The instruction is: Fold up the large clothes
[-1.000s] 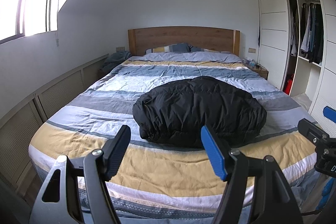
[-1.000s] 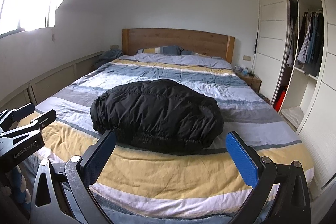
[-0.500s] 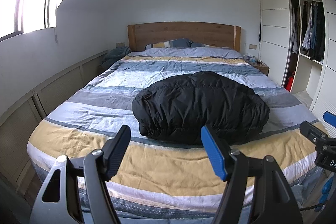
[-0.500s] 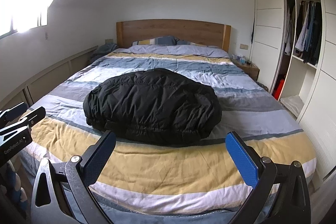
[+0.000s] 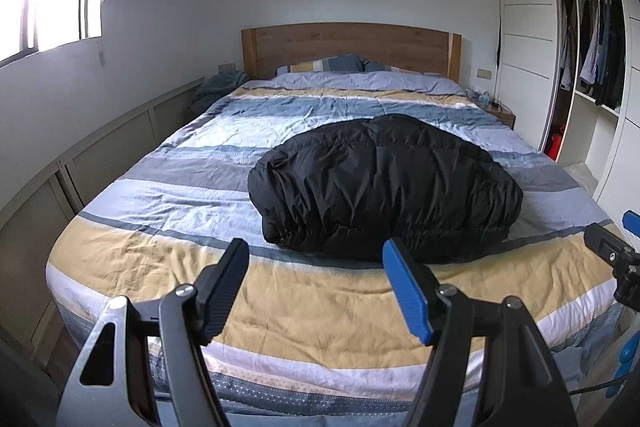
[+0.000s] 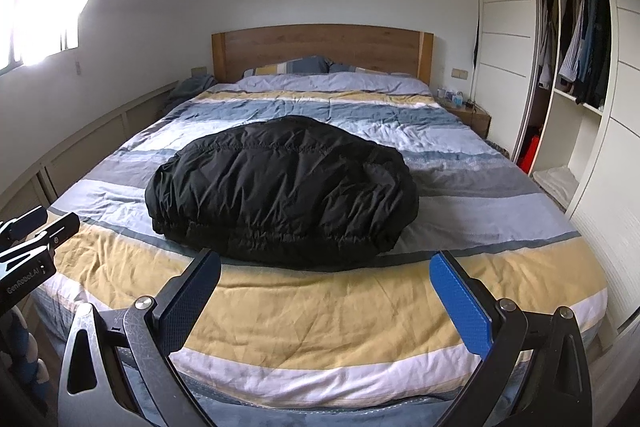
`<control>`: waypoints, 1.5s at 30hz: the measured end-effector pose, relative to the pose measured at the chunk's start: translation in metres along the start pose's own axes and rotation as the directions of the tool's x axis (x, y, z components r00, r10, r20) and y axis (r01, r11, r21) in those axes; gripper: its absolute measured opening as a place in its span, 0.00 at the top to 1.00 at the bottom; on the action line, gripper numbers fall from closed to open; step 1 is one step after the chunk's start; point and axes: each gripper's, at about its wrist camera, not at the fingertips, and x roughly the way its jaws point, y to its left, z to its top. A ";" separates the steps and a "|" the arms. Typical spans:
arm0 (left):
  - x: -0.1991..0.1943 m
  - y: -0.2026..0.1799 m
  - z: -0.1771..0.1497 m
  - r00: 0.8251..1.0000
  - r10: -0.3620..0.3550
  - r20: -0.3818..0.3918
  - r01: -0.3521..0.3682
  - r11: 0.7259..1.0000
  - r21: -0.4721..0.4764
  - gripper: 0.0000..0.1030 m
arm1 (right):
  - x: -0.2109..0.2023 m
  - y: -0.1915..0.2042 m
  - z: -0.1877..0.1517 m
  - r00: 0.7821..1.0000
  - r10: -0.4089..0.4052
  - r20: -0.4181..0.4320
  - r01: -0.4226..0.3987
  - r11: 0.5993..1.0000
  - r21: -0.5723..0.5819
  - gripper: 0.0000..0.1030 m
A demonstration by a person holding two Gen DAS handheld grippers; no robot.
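A: Currently, where is the jacket?

B: Bundled on the bed, near the foot, well apart from both tools.

A: Tool state?

B: Left tool and right tool: fingers spread apart, holding nothing.

A: Risk?

B: Slippery, puffy fabric. A shallow pinch likely catches one layer only; the bundle may then unroll or drag across the bed.
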 end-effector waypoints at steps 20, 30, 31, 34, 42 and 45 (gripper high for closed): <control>0.041 -0.013 -0.005 0.998 -0.002 -0.059 0.004 0.999 0.036 0.34 | 0.028 -0.004 -0.002 0.999 -0.005 -0.045 0.005 1.000 -0.001 0.00; 0.050 -0.018 -0.003 0.998 -0.007 -0.061 0.010 0.999 0.051 0.34 | 0.036 -0.008 0.000 0.998 -0.015 -0.054 0.016 1.000 0.003 0.00; 0.050 -0.018 -0.003 0.998 -0.006 -0.060 0.009 0.999 0.052 0.34 | 0.037 -0.008 0.000 0.998 -0.016 -0.055 0.016 1.000 0.004 0.00; 0.051 -0.020 -0.003 0.999 -0.005 -0.053 0.008 0.998 0.062 0.34 | 0.038 -0.009 0.000 0.999 -0.014 -0.051 0.014 1.000 0.009 0.00; 0.054 -0.021 -0.004 0.999 -0.001 -0.053 0.004 0.998 0.069 0.34 | 0.044 -0.010 0.000 0.998 -0.014 -0.060 0.014 1.000 0.008 0.00; 0.055 -0.021 -0.005 0.999 0.002 -0.052 0.002 0.997 0.072 0.34 | 0.045 -0.011 0.000 0.998 -0.012 -0.060 0.012 1.000 0.014 0.00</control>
